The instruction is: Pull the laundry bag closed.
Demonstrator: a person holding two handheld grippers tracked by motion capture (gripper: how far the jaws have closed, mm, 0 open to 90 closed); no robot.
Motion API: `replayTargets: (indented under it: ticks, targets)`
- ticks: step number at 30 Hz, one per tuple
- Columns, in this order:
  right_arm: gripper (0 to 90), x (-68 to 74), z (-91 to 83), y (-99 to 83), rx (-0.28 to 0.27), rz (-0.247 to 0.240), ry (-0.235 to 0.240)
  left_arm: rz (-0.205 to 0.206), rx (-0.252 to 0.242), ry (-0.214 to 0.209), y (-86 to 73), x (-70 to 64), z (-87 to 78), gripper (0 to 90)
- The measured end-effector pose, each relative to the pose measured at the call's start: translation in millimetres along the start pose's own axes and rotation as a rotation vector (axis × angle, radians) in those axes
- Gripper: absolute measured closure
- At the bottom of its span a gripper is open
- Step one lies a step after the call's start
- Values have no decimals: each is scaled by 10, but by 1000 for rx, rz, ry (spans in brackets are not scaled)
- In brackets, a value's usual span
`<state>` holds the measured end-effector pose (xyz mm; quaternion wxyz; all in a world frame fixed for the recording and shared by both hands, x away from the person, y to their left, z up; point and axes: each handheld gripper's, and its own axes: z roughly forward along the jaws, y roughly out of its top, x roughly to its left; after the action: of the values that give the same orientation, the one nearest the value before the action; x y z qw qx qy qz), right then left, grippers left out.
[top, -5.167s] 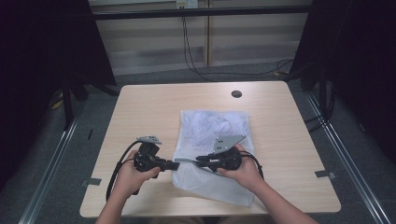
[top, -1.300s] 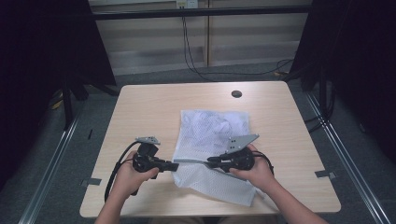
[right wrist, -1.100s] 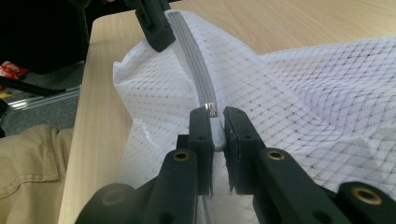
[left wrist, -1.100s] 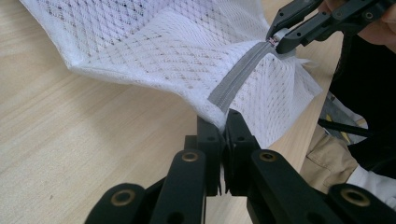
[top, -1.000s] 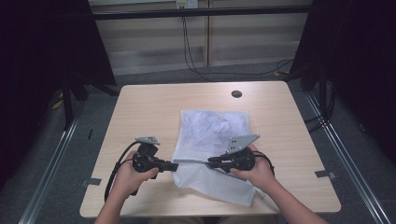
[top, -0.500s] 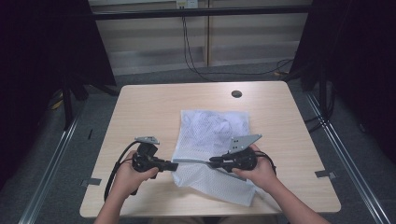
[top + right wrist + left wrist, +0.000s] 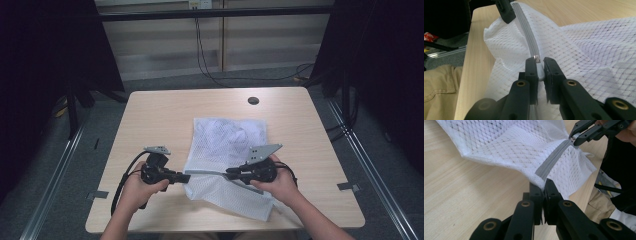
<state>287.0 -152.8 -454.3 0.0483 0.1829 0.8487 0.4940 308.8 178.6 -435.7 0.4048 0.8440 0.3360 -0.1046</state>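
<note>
The white mesh laundry bag [image 7: 227, 160] is lying on the near half of the wooden table [image 7: 150, 115], its near edge lifted between your two hands, and its grey zipper [image 7: 552, 161] is running taut along that raised edge. You are dealing with something very light and very limp here: open net fabric that is sagging and bunching wherever nothing is holding it, so only the zipper tape is giving you a firm line to work along.

Your right gripper [image 7: 539, 67] is closed on the zipper's slider [image 7: 537, 59], the small metal piece showing just above its jaws, and that is the right place for it; net alone would just stretch and slip. Your left gripper [image 7: 543, 190] is clamped on the end of the zipper tape where it meets the bag's corner, anchoring the line.

To my eye you are in the middle of running the slider along, and the tape needs tension from the left side for it to travel cleanly. The mesh is looking easy to snag, so I would be keeping the pull straight along the teeth. The far half of the bag is resting flat on the table, near the round grommet [image 7: 253, 100].
</note>
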Motion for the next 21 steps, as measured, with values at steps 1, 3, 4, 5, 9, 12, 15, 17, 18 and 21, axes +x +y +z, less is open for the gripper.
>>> replayTargets:
  ticks: [1,3,4,5,9,12,15,17,18,21]
  targets:
    - [819,-3,-1,-2,-1,-1,0,2,1,1,0,0,1,871]
    - [819,1,1,0,6,-3,-5,-1,1,5,-1,-5,4,871]
    - [819,1,0,-2,6,1,-1,4,4,4,-1,-2,2,871]
    - [820,-1,0,-4,4,0,-2,4,3,4,0,-3,2,871]
    - [819,-7,-8,-9,6,-5,-2,-1,-1,1,-3,0,2,871]
    - [820,-17,-29,-25,6,-4,-6,3,3,13,-3,3,-9,871]
    - [819,-24,-53,-37,5,3,-11,4,2,14,-4,7,-11,871]
    - [820,-27,-61,-43,2,1,-12,-1,-2,0,-5,3,-4,871]
    - [819,-26,-62,-44,4,-1,-13,-3,-2,12,-4,-2,-3,871]
    - [819,-20,-57,-47,4,-1,-13,2,6,17,-4,3,-12,871]
